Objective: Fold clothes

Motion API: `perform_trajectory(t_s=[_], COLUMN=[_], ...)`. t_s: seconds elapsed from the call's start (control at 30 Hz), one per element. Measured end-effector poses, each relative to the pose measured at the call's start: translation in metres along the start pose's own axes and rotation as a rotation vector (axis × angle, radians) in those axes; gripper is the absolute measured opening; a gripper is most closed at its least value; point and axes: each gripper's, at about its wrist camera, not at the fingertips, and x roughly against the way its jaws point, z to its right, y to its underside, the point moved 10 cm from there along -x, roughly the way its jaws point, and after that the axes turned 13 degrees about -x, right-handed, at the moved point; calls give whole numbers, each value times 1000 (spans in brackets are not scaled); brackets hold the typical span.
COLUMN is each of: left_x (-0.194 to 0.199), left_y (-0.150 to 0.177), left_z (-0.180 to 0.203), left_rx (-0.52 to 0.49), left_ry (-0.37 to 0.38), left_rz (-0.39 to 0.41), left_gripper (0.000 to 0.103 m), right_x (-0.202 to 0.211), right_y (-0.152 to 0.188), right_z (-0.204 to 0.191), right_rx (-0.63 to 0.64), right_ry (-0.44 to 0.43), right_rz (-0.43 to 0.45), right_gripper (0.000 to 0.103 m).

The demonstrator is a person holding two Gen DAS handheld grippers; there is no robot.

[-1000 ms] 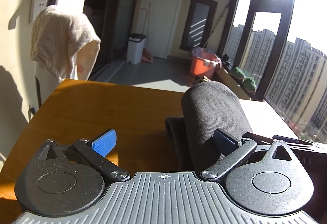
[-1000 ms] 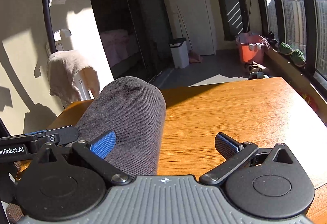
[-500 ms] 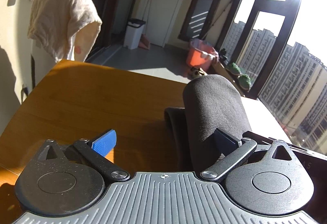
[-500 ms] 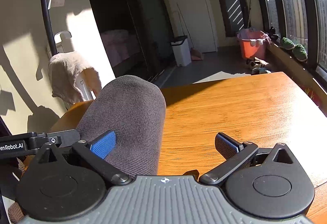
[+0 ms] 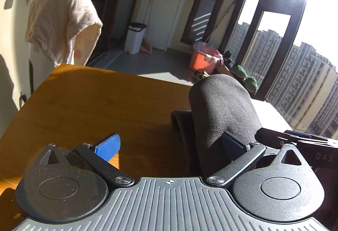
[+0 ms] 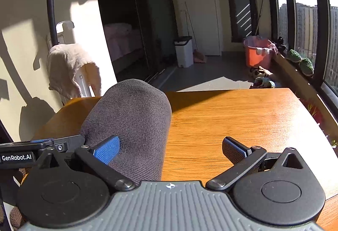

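At nine o'clock, the left gripper stands with its fingers spread wide, gripping nothing. The dark garment drapes over its right finger, at two o'clock, raised above the worktop. The right gripper is likewise spread, the cloth lying across its left finger at ten o'clock, probably to keep the fold taut between them.

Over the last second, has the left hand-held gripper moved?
Yes. In the left wrist view the table's far edge and the cream cloth sit lower than before, so the left hand-held gripper has tilted or risen slightly upward.
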Motion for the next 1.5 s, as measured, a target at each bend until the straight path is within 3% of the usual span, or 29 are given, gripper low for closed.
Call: perform_trajectory(t_s=[0.1,0.17,0.3,0.37,0.47,0.57,0.63,0.7,0.8,1.03,1.17,1.27,1.37,1.5], left_x=[1,0,-2,-6,-8,-11,-14,-17,-20,27,41,42,46,51], left_y=[0,-1,-2,-4,-5,-5,-6,-8,-12,-15,9,38,54,63], left_z=[0,0,-1,-2,-2,-3,-5,-4,-1,13,25,36,38,30], left_rx=[-21,-30,-38,-30,-36,-31,-19,-17,-30,-174,-250,-303,-274,-128], left_ry=[4,4,0,10,24,31,36,37,15,-126,-246,-278,-291,-224], left_rz=[4,7,25,27,26,29,28,29,39,40,-62,-159,-182,-194], left_gripper=[103,103,103,103,103,103,103,103,103,103,103,103,103,103], right_x=[-8,-28,-90,-100,-81,-36,-16,-14,-16,19,41,51,58,63], right_y=[-29,-49,-40,-35,-39,-40,-27,-7,-4,-4,28,56,75,85], right_z=[-3,-3,2,8,12,10,7,8,9,15,29,39,44,42], right_rx=[30,21,31,-3,-16,20,33,90,118,61,37,-2,-23,4], right_ry=[25,37,103,102,93,73,39,87,101,83,160,200,226,288], right_rz=[50,37,-189,-192,-118,-1,1,-30,14,-39,-106,-183,-225,-215], right_gripper=[103,103,103,103,103,103,103,103,103,103,103,103,103,103])
